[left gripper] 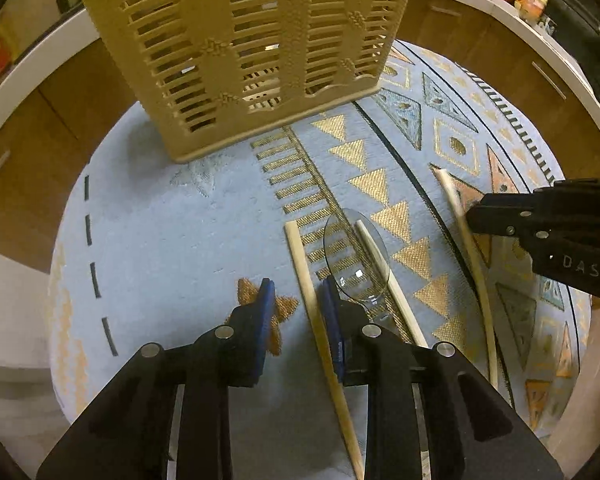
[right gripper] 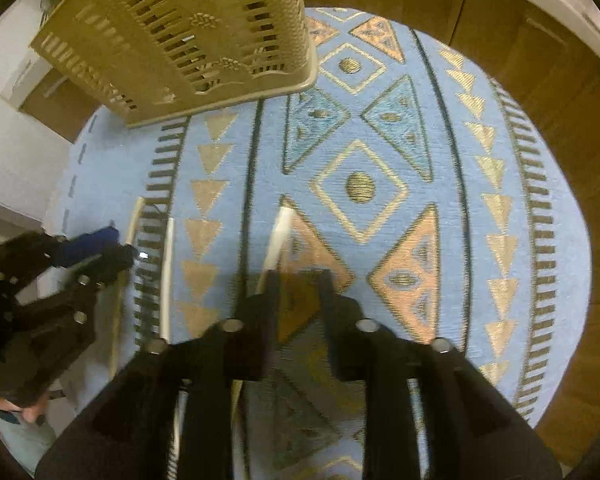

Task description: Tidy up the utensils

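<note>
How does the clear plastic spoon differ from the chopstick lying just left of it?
The clear plastic spoon is transparent, so the cloth pattern shows through its oval bowl; the left chopstick is opaque pale wood. The spoon widens into a bowl, while the chopstick is a thin straight stick. The spoon overlaps another chopstick; the left chopstick lies alone. Both rest on the patterned cloth.

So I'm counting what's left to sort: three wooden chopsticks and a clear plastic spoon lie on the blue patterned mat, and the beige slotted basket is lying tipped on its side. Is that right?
Not quite. The beige slotted basket stands upright on the blue patterned mat, as the left wrist view shows. The rest holds: three wooden chopsticks and the clear plastic spoon lie on the mat.
</note>
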Available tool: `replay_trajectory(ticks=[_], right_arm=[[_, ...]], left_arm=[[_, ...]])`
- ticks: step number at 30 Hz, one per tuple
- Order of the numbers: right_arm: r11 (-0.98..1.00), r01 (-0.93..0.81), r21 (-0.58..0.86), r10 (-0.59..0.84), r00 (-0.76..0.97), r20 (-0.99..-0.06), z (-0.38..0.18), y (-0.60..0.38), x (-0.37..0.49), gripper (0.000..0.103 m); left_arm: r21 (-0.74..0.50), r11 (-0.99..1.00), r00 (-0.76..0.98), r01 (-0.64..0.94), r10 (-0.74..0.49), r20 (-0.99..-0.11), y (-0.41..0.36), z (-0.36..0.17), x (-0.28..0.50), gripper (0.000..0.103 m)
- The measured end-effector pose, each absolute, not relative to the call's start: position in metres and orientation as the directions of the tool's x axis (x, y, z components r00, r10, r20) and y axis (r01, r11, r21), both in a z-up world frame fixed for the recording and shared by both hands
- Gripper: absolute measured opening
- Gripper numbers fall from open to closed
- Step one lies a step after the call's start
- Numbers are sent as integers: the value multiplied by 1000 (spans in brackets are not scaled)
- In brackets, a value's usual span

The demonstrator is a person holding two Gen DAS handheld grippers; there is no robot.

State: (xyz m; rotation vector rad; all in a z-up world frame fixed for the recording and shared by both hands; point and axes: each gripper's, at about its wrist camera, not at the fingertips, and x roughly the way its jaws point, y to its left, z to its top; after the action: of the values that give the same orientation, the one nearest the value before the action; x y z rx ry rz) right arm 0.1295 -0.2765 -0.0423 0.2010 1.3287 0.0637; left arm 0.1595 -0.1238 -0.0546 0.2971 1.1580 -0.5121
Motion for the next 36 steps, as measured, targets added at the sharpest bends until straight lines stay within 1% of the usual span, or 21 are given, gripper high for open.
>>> replay_trajectory(ticks=[1,4,5,10,15,16,17,18,19,22,24,26,27,31,36], right_arm=[[978,78,192,168,240,-956,-42,-277,131,30],[976,88,199,171,254,-952,-43,-275,131,30],[978,83,191,164,259,-952,-42,-274,132,30],[985,66,159,135,273,-952,-45,-257,135,30],[999,26,34,26,286,-958,-51,-226,143,30],[1000,18,10,5,291,-957,-52,-220,144,28],[1000,9,-3,-6,297,-955,-52,-216,144,23],[1000,-10,-15,-11,298,-954,-52,-210,145,19],[999,-34,-19,-8,298,-955,-53,-205,145,9],[997,-68,-27,-4,308,-951,-54,-195,146,4],[997,-78,0,25,319,-947,-54,-196,143,4],[993,-84,83,107,347,-932,-47,-208,136,4],[992,-88,95,122,372,-920,-41,-216,129,4],[973,-147,177,226,478,-849,-12,-234,103,4],[938,-246,246,347,614,-709,25,-241,71,4]], left_arm=[[-45,848,304,527,-238,-922,-121,-54,160,21],[-75,853,299,517,-262,-918,-112,-54,163,11],[-81,855,298,513,-266,-917,-110,-54,164,9],[-104,855,292,507,-284,-913,-99,-52,163,9],[-102,861,282,498,-272,-920,-99,-52,164,9],[-97,863,283,496,-267,-921,-101,-52,164,9],[-86,864,287,495,-257,-923,-105,-53,165,9],[-71,865,295,497,-245,-923,-110,-53,164,9],[-49,865,308,500,-230,-923,-114,-54,163,9],[44,867,383,497,-173,-907,-126,-55,152,6],[82,867,423,492,-156,-893,-129,-56,146,4],[41,875,462,483,-214,-861,-125,-49,138,3],[16,878,473,478,-242,-847,-122,-44,137,3],[-96,896,565,434,-354,-745,-96,-8,129,3],[-198,891,668,408,-440,-600,-73,36,115,4]])
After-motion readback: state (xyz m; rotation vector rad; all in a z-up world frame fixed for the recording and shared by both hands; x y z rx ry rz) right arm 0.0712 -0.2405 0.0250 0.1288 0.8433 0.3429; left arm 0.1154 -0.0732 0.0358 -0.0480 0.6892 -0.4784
